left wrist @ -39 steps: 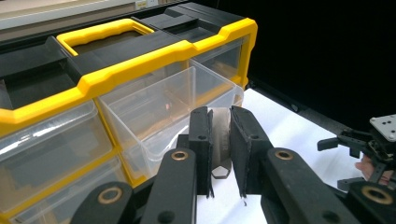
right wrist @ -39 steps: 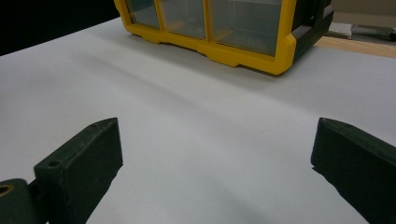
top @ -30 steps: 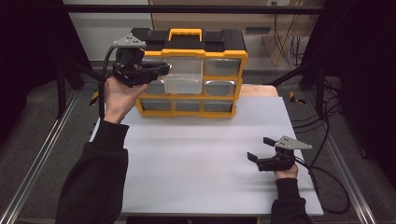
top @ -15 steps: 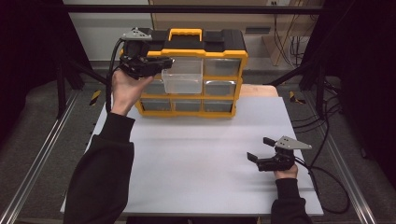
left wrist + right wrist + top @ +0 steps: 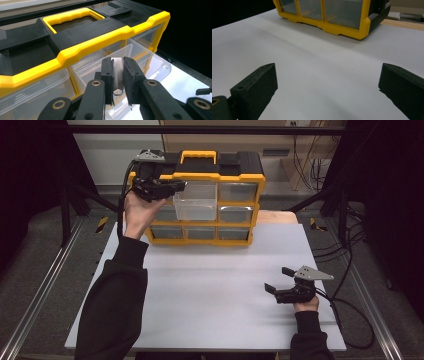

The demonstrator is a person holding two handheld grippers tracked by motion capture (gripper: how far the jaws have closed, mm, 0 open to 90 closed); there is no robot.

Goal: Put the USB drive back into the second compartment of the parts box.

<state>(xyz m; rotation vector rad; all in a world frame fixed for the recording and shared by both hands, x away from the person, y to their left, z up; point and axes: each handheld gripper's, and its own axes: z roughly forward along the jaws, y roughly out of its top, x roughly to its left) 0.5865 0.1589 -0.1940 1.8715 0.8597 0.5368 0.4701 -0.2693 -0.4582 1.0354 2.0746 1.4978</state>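
Observation:
A yellow and black drawer organizer (image 5: pixel 240 175) stands at the back of the white table (image 5: pixel 215 320). One clear drawer (image 5: pixel 197 205) in its upper rows is pulled out. My left gripper (image 5: pixel 181 184) hovers at the organizer's upper left, its tips over that drawer. In the left gripper view the jaws (image 5: pixel 118 61) are shut on a small flat metal piece (image 5: pixel 117 75) with a hex-shaped end, above the clear drawer (image 5: pixel 150 62). My right gripper (image 5: pixel 278 279) rests open near the table's front right, nothing between its fingers (image 5: pixel 254 85).
The organizer (image 5: pixel 342 27) has several closed clear drawers and a yellow carry handle (image 5: pixel 72 17) on top. Metal rails run along both sides of the table. Cables lie on the floor at the right. A wooden board edge (image 5: pixel 280 216) shows behind the organizer.
The left hand has moved to the right along the organizer's top, bringing its shut jaws over the pulled-out drawer. The right gripper has stayed put.

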